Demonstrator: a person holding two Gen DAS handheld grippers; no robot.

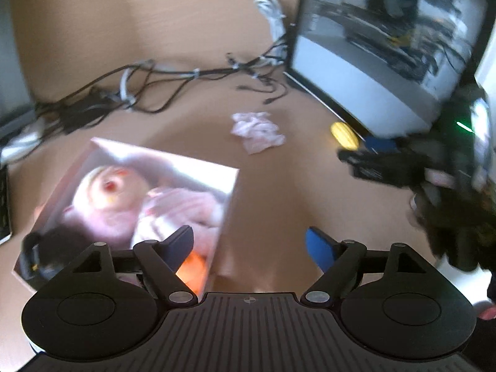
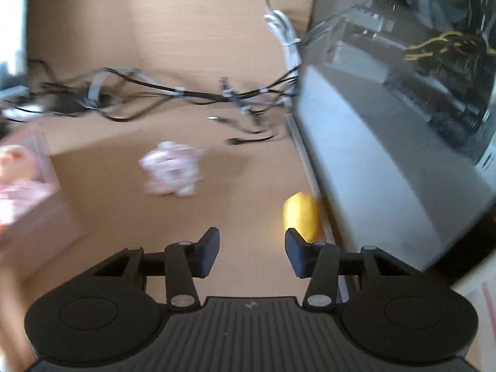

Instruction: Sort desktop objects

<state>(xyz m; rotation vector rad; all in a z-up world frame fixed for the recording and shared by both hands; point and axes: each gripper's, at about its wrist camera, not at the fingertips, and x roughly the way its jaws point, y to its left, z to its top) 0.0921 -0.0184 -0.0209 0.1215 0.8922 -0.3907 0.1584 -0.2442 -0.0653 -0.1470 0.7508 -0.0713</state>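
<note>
The likeliest trouble sits with the right claw and the yellow object at about one o'clock from it. That yellow thing lies on the bench just beside the base of the computer case, so a claw coming in from this side has little room on the case side; one finger could strike the case edge or nudge the rounded object so that it rolls away or wedges under the rim. The view is smeared by motion, so a misjudged approach is a fair risk.

The crumpled tissue at eleven o'clock lies apart from everything, light and soft; a careless pinch may only skim it. The cable tangle at twelve o'clock is far enough back, I judge, to stay out of the way.

The right claw's jaws stand moderately apart, holding and touching nothing; the yellow object shows just past its right finger, not between the two.

The left claw is spread wide and empty, its left finger hanging over the pink box at nine o'clock, which already holds soft pinkish items and something orange.
</note>
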